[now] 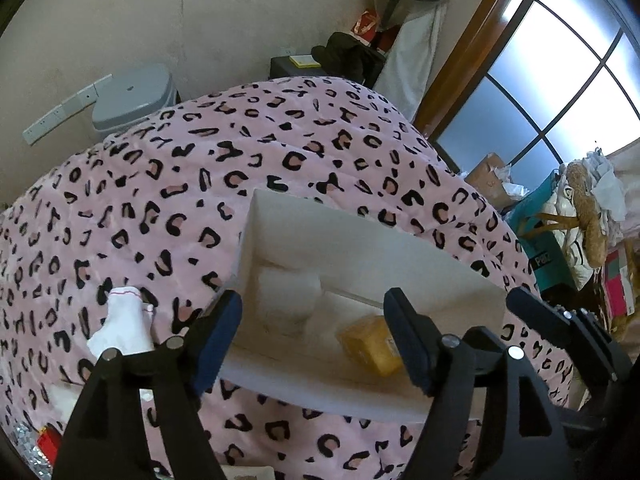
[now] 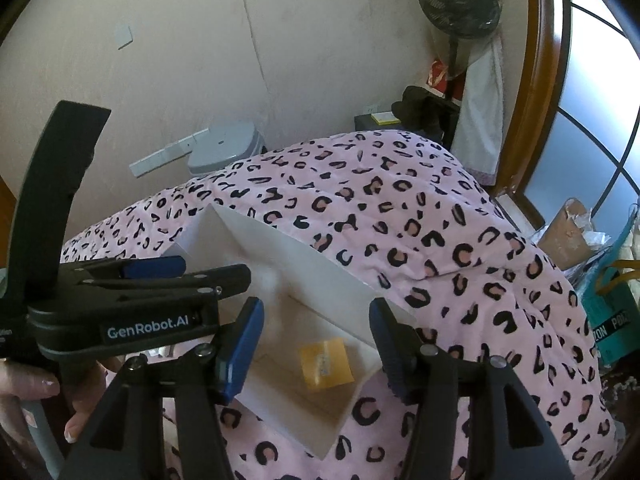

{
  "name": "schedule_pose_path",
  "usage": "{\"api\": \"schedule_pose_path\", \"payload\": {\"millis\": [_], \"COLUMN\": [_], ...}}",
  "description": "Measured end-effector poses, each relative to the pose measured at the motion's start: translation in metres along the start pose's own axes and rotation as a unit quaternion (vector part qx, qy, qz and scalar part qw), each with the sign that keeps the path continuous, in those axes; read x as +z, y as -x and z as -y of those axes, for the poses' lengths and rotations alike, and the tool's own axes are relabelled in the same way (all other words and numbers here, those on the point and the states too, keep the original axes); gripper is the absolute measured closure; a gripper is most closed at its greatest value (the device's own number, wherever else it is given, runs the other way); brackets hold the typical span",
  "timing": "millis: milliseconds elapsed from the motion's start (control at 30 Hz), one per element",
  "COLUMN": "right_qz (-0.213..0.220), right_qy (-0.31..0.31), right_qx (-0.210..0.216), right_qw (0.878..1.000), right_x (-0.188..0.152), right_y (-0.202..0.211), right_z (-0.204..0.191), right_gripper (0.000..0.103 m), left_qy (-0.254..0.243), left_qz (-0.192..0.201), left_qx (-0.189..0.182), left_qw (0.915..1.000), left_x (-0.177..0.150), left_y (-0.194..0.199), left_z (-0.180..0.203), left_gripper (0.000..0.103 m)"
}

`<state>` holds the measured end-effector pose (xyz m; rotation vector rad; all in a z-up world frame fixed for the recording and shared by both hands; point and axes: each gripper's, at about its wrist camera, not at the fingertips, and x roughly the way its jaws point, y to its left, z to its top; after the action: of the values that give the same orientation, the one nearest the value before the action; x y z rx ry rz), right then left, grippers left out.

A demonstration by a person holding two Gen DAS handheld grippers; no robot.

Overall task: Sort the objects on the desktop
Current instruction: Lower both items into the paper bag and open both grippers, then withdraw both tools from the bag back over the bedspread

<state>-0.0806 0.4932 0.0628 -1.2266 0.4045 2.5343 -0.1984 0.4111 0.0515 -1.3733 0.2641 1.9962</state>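
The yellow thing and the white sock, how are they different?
The yellow packet lies flat inside the white box; the white sock sits crumpled outside it on the pink spotted blanket. The packet is flat and square; the sock is soft and lumpy, with a thin red line along its edge. Neither is held by any tongs.

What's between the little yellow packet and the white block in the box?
A thin white divider wall stands between the yellow packet and the white block inside the white box; the left wrist view shows it best.

Beige wall point(image 1: 200, 20), bright wood-framed window point(image 1: 560, 80), standing fan point(image 2: 459, 4).
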Motion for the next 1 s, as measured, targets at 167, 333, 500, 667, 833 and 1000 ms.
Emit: {"api": "schedule_pose_path", "payload": {"millis": [167, 333, 500, 667, 833, 1000], "right_qz": [0.021, 0.032, 0.028, 0.002, -0.03, -0.048], "right_qy": [-0.006, 0.009, 0.03, 0.056, 0.08, 0.105], "right_qx": [0.008, 0.026, 0.05, 0.079, 0.105, 0.12], "right_qw": [1.0, 0.999, 0.998, 0.995, 0.991, 0.986], "right_x": [0.003, -0.004, -0.028, -0.062, -0.093, -0.122], "right_y": [0.025, 0.051, 0.063, 0.057, 0.049, 0.048], "right_z": [0.0, -0.017, -0.045, -0.078, -0.109, -0.138], "right_gripper": [0.047, 0.047, 0.044, 0.044, 0.044, 0.044], "left_qy": [0.012, 0.033, 0.095, 0.15, 0.188, 0.216], "left_qz": [0.03, 0.054, 0.061, 0.048, 0.033, 0.033], "left_qx": [0.011, 0.034, 0.058, 0.114, 0.157, 0.187], "left_qw": [0.9994, 0.9974, 0.9919, 0.9809, 0.969, 0.9578], "left_x": [-0.017, -0.061, -0.129, -0.204, -0.269, -0.319], "left_y": [0.037, 0.077, 0.109, 0.128, 0.146, 0.165], "left_z": [-0.007, -0.033, -0.081, -0.127, -0.162, -0.179], "left_gripper": [0.028, 0.028, 0.028, 0.028, 0.028, 0.028]}}
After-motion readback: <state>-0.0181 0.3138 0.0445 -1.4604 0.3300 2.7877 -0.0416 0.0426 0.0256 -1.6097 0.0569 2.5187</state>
